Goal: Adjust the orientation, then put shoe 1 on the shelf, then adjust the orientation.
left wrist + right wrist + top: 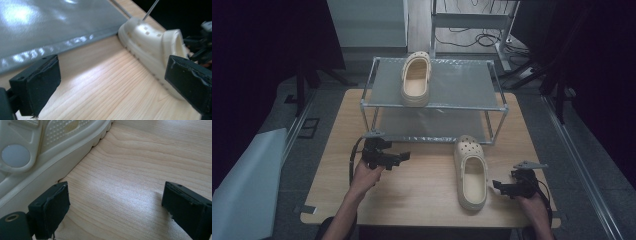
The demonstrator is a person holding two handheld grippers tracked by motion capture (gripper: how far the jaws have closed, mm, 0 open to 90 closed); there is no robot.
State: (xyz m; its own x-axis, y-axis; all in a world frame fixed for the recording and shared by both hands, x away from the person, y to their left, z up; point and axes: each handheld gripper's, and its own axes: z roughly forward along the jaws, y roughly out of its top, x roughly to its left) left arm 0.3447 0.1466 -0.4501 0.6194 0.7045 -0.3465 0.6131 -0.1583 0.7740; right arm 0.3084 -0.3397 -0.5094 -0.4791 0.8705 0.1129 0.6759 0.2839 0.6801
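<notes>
Cream clog lies on the wooden table just left of my right gripper and well right of my left gripper from above, while each gripper view shows me jaws spread wide on nothing, clog beside them.

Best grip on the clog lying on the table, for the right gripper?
Take the clog by its right side wall near the heel, coming in from its right. It lies upright with the opening up, so one jaw can drop inside and one stay outside. The right gripper is open beside that wall.
</notes>
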